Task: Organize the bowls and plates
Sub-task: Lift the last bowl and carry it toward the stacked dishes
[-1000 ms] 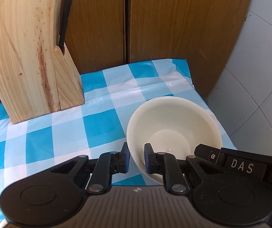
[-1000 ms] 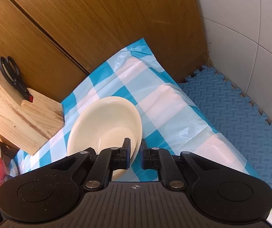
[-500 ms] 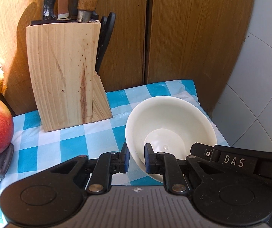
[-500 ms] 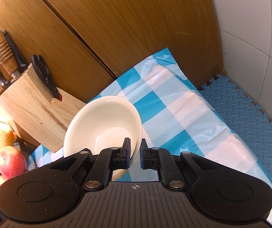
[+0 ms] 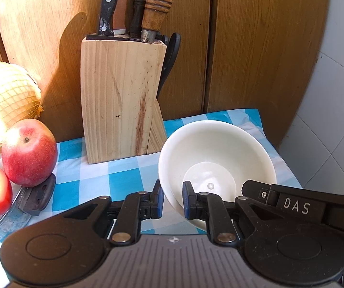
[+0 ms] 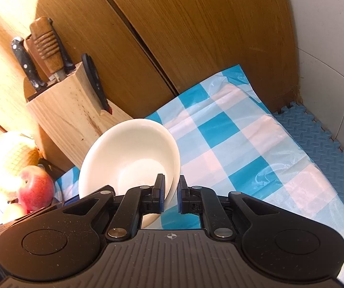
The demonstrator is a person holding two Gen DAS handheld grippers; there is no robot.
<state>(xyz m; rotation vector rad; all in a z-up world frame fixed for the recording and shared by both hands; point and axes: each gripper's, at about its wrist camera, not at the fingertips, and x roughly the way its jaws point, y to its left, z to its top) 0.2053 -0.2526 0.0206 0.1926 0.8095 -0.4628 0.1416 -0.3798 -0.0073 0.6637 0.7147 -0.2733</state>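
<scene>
A cream bowl (image 5: 216, 158) is held up above the blue-checked tablecloth (image 5: 124, 175). My left gripper (image 5: 173, 202) is shut on the bowl's near-left rim, one pad inside and one outside. My right gripper (image 6: 170, 195) is shut on the bowl's right rim (image 6: 133, 158). The right gripper's black body with "DAS" lettering (image 5: 297, 207) shows at the right of the left wrist view. The bowl looks empty.
A wooden knife block (image 5: 121, 100) with knives and scissors stands behind the bowl against wooden cabinet doors (image 5: 256, 48). Red apples (image 5: 29, 152), a netted melon (image 5: 2, 105) and a glass lid's edge (image 5: 11, 216) lie left. Blue foam mat (image 6: 321, 144) and white tiled wall are right.
Both grippers have pulled back and risen with the bowl. The knife block's top, apples and melon have come into view. The grip on the bowl is unchanged.
</scene>
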